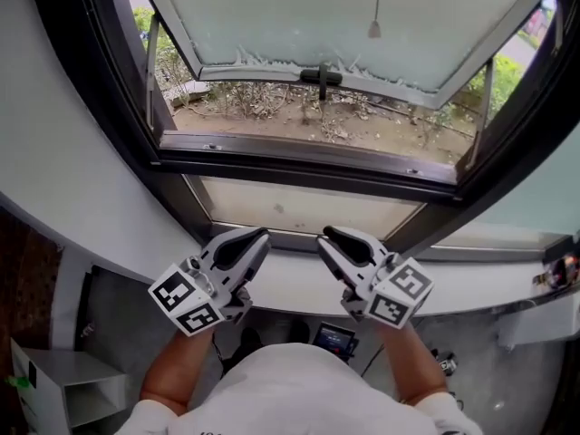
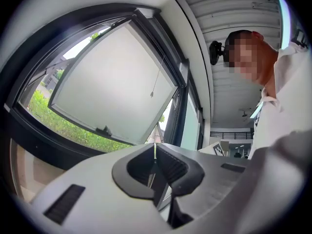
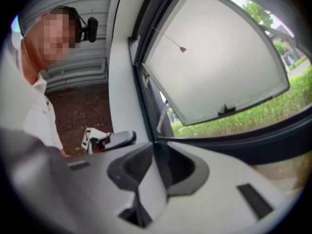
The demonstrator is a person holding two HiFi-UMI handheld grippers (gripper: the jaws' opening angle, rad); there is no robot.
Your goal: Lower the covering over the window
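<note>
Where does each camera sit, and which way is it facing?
Head view: on the person's head, looking steeply down at the open window; shows the shirt, left gripper and right gripper.
Left gripper view: on the left gripper, along its shut jaws toward the window and ceiling; shirt at right.
Right gripper view: on the right gripper, along its slightly parted, empty jaws toward the window; shirt at left, left gripper beyond.
Shared: all three show the window and its hanging pull cord.
</note>
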